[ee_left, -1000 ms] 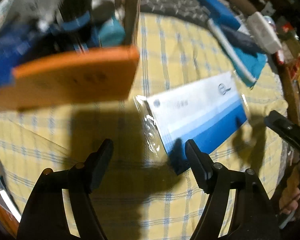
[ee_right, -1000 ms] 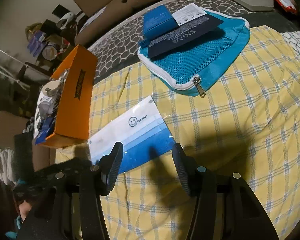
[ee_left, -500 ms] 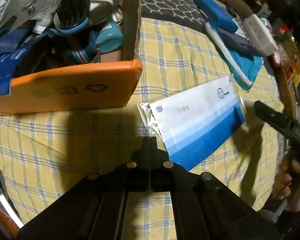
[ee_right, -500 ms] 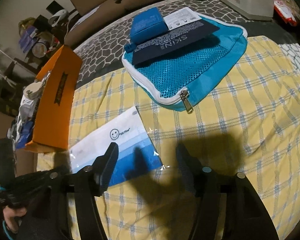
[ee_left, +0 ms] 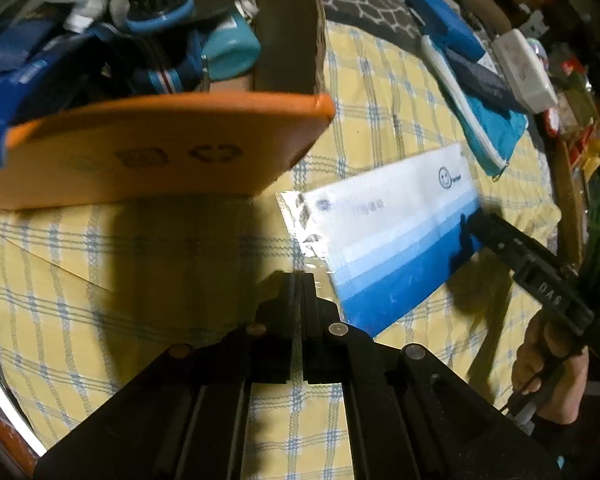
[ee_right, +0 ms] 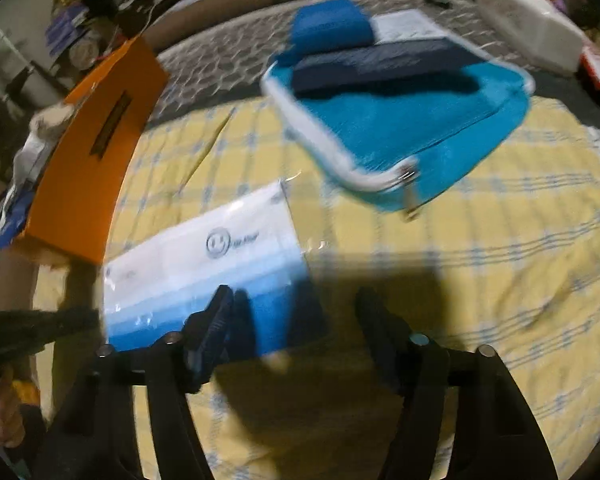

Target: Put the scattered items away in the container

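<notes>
- Two grippers: left gripper (ee_left: 298,280), fingers pressed together on nothing, hovers beside the mask packet (ee_left: 388,236).
- Right gripper (ee_right: 296,320) spread wide, left finger over the packet's blue edge.

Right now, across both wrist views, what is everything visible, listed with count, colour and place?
orange box: one, orange, on the cloth's left side, crammed with items.
mask packet: one, white-to-blue, flat beside the box.
mesh pouch: one, teal with white trim, farther back.
dark box: one, navy, on the pouch.
blue pack: one, at the pouch's far end.
checked cloth: one, yellow and blue.
left hand-held gripper: black, shut, empty.
right hand-held gripper: black, open, over the packet's near corner.
</notes>
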### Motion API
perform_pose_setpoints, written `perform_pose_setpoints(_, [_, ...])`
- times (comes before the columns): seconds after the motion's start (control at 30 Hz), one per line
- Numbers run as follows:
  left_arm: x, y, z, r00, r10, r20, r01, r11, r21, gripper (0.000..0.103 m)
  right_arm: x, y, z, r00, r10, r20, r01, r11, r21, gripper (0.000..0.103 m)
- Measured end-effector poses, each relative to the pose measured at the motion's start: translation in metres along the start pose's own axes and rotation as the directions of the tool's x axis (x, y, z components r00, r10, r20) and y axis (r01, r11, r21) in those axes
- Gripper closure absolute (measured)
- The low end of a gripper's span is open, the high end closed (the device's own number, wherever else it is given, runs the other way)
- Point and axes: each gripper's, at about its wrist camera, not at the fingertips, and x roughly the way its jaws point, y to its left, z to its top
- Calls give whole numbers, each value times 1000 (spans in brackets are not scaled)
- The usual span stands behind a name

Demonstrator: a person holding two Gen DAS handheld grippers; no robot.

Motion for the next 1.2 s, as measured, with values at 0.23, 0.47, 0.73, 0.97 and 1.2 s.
perform_pose_setpoints(0.23, [1, 0, 0, 1000, -4, 2, 4, 1000, -13, 68, -1, 15, -6, 998, 56, -36, -58, 996, -62, 89])
perform_pose_setpoints(0.47, [0, -1, -2, 1000, 8, 24, -7, 1000, -18, 73, -12, 25, -7, 991, 120, -54, -124, 989, -77, 92])
perform_pose_setpoints(0.73, [-6, -1, -1, 998, 31, 47, -31, 1000, 2, 101, -32, 50, -8, 984, 178, -22, -179, 972, -152, 92])
perform_pose_setpoints(0.97, [-34, -17, -1, 978, 34, 205, -46, 997, 54, 102, -58, 43, -8, 982, 167, 89, -156, 980, -124, 95])
perform_pose_setpoints(1.2, [-69, -29, -2, 926, 36, 376, -81, 991, 106, 102, -92, 42, -8, 959, 146, 241, -122, 986, -113, 98])
